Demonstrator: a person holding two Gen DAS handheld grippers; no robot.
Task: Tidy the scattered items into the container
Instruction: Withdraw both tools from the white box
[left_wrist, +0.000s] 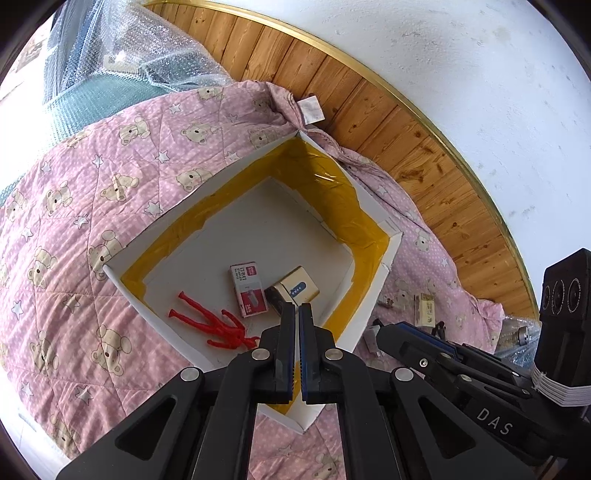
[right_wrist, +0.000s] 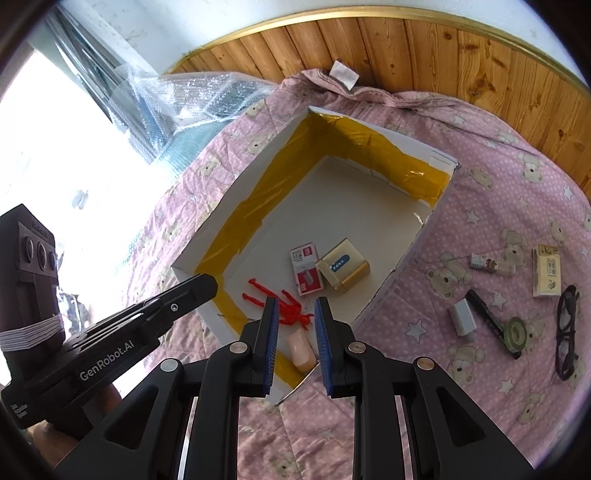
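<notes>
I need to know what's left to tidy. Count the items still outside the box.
6, all on the quilt right of the box: tube, yellow pack, marker, white block, tape roll, glasses. More may lie out of view.

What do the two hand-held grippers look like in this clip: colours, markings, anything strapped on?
Both are matte black with silver pivot bolts and blue ribbed finger pads. The left hand-held gripper reads "GenRobot.AI" in white on its side in the right wrist view; the right hand-held gripper shows "DAS". Each carries a black three-lens module strapped on with white bands.
</notes>
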